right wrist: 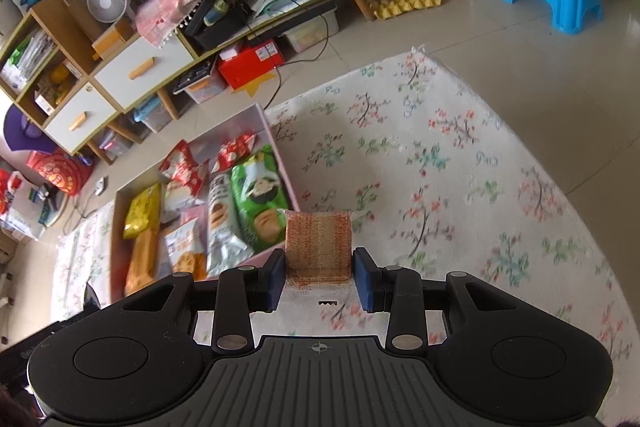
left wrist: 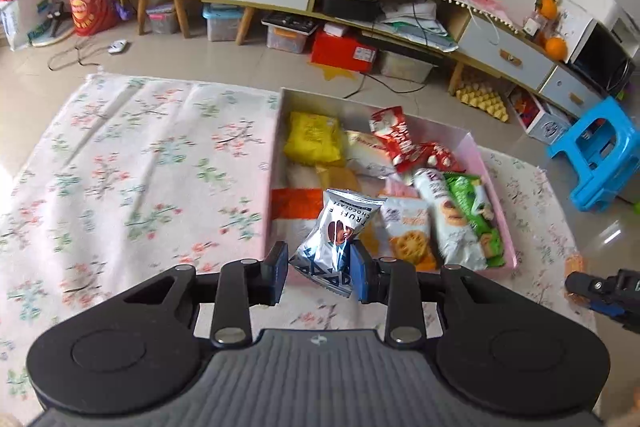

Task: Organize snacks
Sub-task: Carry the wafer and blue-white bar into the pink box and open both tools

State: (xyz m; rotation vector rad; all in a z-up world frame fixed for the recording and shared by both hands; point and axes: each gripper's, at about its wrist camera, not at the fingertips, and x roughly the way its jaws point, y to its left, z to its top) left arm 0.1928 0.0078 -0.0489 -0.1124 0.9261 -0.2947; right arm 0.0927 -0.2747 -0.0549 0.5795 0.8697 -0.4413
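Holding a silver-blue chocolate packet (left wrist: pixel 335 242) between their two pads, the left tongs (left wrist: pixel 320 269) are closed on its lower part, and the packet stands up above the near end of the pink box (left wrist: pixel 498 183). The box lies on a flowered cloth (left wrist: pixel 132 167) and already carries many snacks: a yellow bag (left wrist: pixel 314 138), a red packet (left wrist: pixel 394 139), a cookie packet (left wrist: pixel 408 233), a white biscuit sleeve (left wrist: pixel 450 223) and a green packet (left wrist: pixel 476 211).

The right tongs (right wrist: pixel 319 275) are about half open, with an orange woven packet (right wrist: pixel 319 247) between the pads. It seems to touch both pads, but I cannot tell if they press it or if it only lies on the cloth there, just beside the box corner.

What can go wrong, in my judgement:

- The chocolate packet is pinched near one end only (a soft foil bag, probably slippery), so it may turn or slide out and drop outside the box wall.
- The free place in the box is small. If the packet is let go over the other snacks, it may lie on top of them and not in order.
- A low pass of the left tongs may hit the box rim and push the box on the cloth.
- If the right tongs lift with a loose grip, the orange packet may fall.
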